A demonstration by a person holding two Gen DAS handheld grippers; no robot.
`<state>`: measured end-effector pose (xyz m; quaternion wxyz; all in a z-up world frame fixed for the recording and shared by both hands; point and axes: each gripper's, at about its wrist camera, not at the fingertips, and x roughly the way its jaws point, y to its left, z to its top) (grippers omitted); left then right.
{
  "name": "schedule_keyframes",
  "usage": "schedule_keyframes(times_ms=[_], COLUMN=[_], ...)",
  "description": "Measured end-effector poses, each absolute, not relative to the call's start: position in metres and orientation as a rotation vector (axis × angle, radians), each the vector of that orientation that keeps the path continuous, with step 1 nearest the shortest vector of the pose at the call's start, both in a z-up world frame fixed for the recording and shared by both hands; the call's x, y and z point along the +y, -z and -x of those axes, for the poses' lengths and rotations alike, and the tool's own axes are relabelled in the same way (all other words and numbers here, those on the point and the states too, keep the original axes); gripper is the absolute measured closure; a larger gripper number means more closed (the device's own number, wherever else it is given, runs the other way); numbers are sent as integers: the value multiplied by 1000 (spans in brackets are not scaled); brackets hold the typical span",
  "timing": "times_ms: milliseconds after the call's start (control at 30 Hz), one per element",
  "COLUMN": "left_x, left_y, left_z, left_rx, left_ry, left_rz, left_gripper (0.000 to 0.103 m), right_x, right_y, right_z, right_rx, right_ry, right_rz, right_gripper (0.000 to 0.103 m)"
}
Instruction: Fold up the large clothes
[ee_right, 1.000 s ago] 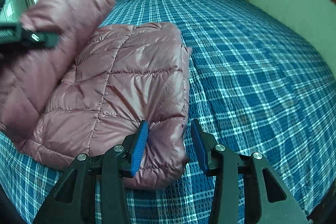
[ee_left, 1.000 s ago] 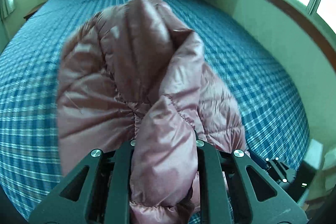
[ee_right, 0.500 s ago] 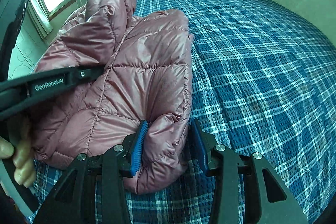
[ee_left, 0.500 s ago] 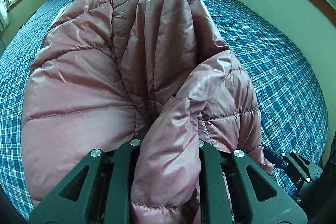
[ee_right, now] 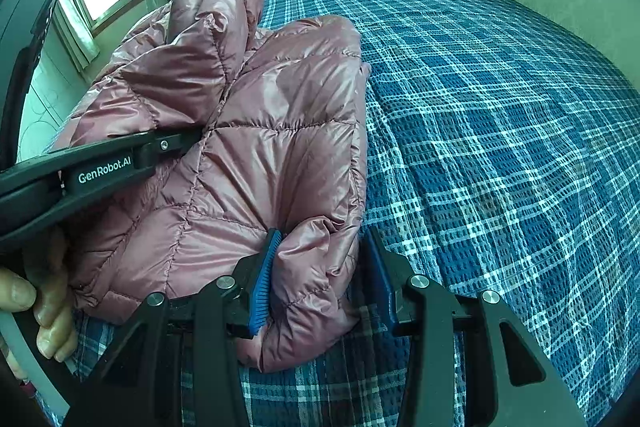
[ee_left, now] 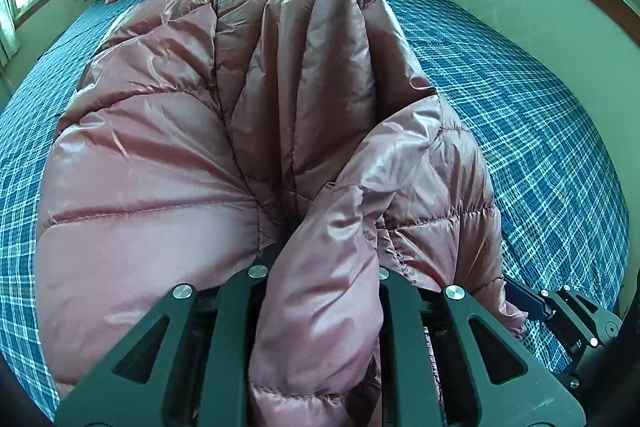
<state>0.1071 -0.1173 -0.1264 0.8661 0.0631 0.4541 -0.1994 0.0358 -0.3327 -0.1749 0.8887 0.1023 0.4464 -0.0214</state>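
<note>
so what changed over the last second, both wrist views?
The left gripper, shut on a fold of the pink puffer jacket, carried it down and over onto the jacket body lying on the bed; a second ago it was held high. Unchanged: the right gripper stays clamped on the jacket's near corner, and both grips hold.

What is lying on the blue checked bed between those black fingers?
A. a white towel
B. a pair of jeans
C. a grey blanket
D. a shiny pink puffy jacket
D: a quilted pink jacket lies bunched on the checked bed, pinched by both tools.
</note>
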Motion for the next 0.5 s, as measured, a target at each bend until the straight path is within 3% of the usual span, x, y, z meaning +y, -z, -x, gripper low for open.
schedule_keyframes(times_ms=[167,500], left_x=[-115,-90], left_y=[112,55], left_z=[-102,-66], left_rx=[939,862], left_ry=[423,522], left_rz=[-121,48], left_gripper=[87,54], right_x=[-328,-325], right_y=[174,169], right_z=[-35,-33], right_rx=[932,932], right_ry=[48,78], right_rz=[-208,-209], right_gripper=[60,60])
